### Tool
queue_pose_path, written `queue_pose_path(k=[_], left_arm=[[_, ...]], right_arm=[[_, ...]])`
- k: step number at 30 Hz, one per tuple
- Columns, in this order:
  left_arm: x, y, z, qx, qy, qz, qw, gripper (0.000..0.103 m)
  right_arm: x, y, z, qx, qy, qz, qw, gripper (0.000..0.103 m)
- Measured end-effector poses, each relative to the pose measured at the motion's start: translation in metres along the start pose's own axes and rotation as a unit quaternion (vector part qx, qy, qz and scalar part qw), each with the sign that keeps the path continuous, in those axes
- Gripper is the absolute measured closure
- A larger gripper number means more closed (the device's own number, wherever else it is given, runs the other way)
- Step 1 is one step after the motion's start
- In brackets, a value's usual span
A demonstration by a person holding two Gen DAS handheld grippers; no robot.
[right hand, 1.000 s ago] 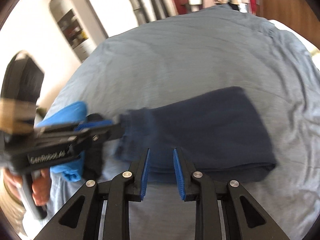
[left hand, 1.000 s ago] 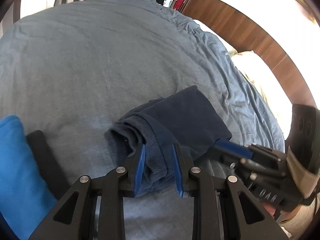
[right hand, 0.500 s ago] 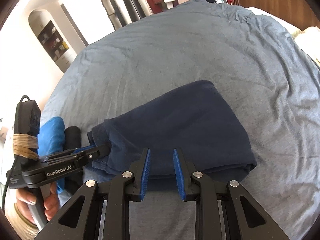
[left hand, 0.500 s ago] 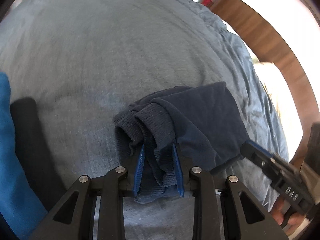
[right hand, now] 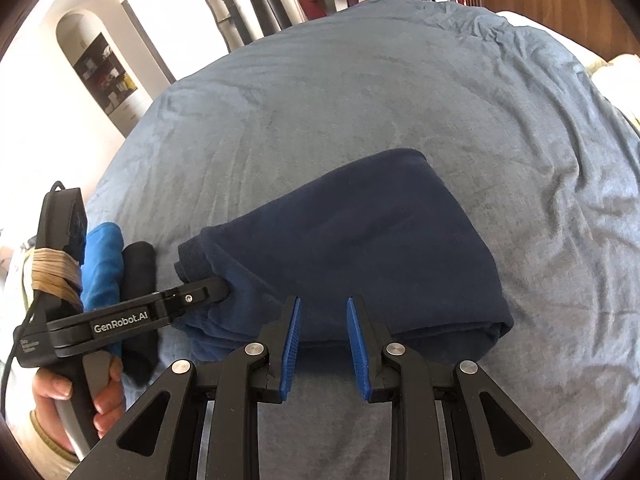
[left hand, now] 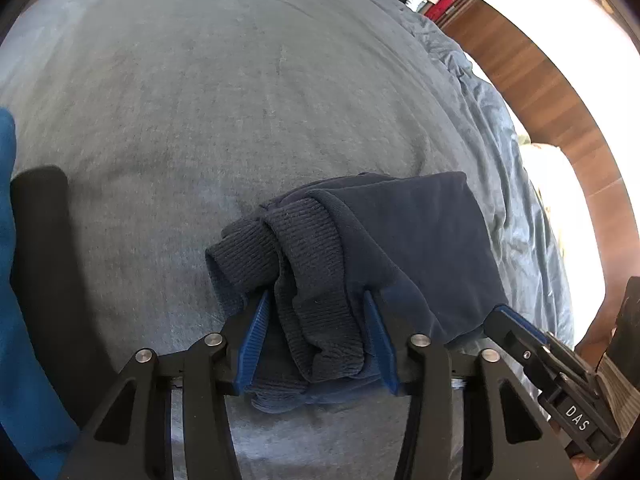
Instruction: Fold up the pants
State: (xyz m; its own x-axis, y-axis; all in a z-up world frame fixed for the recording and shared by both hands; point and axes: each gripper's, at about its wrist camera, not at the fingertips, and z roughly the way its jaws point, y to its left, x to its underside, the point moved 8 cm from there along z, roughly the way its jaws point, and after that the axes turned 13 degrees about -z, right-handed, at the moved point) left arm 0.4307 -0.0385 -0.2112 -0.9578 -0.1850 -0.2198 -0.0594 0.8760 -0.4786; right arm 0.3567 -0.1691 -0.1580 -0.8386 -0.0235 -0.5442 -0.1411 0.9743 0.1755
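The left gripper [left hand: 316, 330] has sunk and its fingers have just been opening, loose around the ribbed cuffs; the right gripper [right hand: 322, 338] hovers released, unchanged. The folded pants [right hand: 348, 252] now lie on the bed [right hand: 360, 100], long axis left-right, cuffs leftward.

left gripper [left hand: 316, 340] came down, jaws just been opening, ribbed cuff of pants [left hand: 320, 280] still between them. pants now flat on bed, blur gone.
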Motion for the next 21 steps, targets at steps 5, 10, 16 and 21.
queue_pose_path(k=[5,10,16,21], left_arm=[[0.002,0.0,-0.011,0.01,-0.014,-0.001,0.9999,0.096],[0.006,0.002,-0.033,0.01,-0.036,-0.009,0.9993,0.097],[0.006,0.019,-0.042,-0.029,-0.048,-0.03,0.998,0.096],[0.009,0.025,-0.03,-0.056,-0.042,-0.032,0.997,0.086]], right_arm=[[0.003,-0.001,0.001,-0.003,0.004,0.003,1.0,0.078],[0.001,-0.001,0.0,-0.004,0.001,0.001,1.0,0.078],[-0.002,-0.004,-0.005,0.003,-0.006,-0.002,1.0,0.078],[-0.002,-0.012,-0.002,0.025,0.002,-0.001,1.0,0.066]])
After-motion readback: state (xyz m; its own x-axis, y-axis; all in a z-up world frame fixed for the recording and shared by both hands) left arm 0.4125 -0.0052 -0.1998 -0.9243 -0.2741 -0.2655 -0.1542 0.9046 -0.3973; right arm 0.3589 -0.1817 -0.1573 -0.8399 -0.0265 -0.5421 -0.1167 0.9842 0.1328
